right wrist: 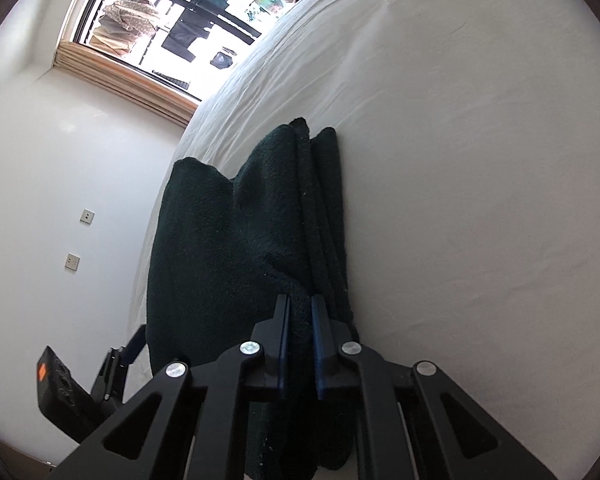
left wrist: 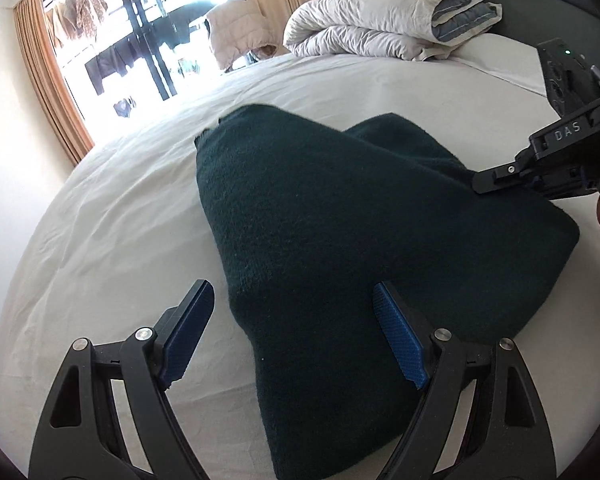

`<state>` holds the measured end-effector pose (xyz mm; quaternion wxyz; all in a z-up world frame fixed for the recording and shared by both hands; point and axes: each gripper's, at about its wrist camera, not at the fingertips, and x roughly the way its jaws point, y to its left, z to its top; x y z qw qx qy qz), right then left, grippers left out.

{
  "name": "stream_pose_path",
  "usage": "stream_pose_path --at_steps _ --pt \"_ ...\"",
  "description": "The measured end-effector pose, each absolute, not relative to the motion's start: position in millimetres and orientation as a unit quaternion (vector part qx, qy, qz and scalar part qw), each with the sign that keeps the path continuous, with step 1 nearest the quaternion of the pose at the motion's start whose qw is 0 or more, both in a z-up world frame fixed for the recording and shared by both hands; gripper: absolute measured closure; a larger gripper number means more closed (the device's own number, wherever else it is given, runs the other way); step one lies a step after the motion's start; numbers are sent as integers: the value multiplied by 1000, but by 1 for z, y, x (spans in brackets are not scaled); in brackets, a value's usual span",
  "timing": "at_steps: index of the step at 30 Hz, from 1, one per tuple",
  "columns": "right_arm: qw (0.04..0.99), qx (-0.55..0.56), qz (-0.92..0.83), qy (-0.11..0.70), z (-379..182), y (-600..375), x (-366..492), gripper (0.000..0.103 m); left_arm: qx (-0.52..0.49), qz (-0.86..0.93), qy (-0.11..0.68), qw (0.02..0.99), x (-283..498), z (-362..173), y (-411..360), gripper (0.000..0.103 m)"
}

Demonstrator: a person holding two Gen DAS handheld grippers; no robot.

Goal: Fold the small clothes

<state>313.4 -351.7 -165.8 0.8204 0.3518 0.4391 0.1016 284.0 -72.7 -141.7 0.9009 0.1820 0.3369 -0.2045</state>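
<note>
**Here, a dark green sweater half folded on the bed**

Left wrist view: the left gripper [left wrist: 292,304] hangs with its blue pads spread wide, holding nothing, one pad over the sheet and one over the dark green sweater [left wrist: 340,220]. The sweater lies folded on the white bed [left wrist: 120,208]. At the far side the right gripper [left wrist: 484,182] touches the sweater's edge. A rolled quilt [left wrist: 380,24] sits beyond.

Right wrist view: the right gripper [right wrist: 300,312] is pinched narrow on a thick fold of the sweater [right wrist: 220,240], layers stacked beside the sheet [right wrist: 480,200].
</note>
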Motion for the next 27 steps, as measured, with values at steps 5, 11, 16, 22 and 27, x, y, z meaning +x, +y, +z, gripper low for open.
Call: stream_pose_path --at_steps 5,11,16,22,27 --pt "796 403 149 426 -157 -358 323 74 161 -215 345 899 296 -152 -66 20" --pt "776 421 143 447 -162 -363 373 61 149 -222 351 897 302 -159 -64 20" --pt "781 395 128 468 -167 -356 402 91 143 -224 356 896 304 -158 -64 20" --pt "805 373 100 450 -163 -361 403 97 139 -226 357 896 306 -158 -65 20" --pt "812 385 102 428 -175 -372 399 99 151 -229 350 896 305 -157 -70 20"
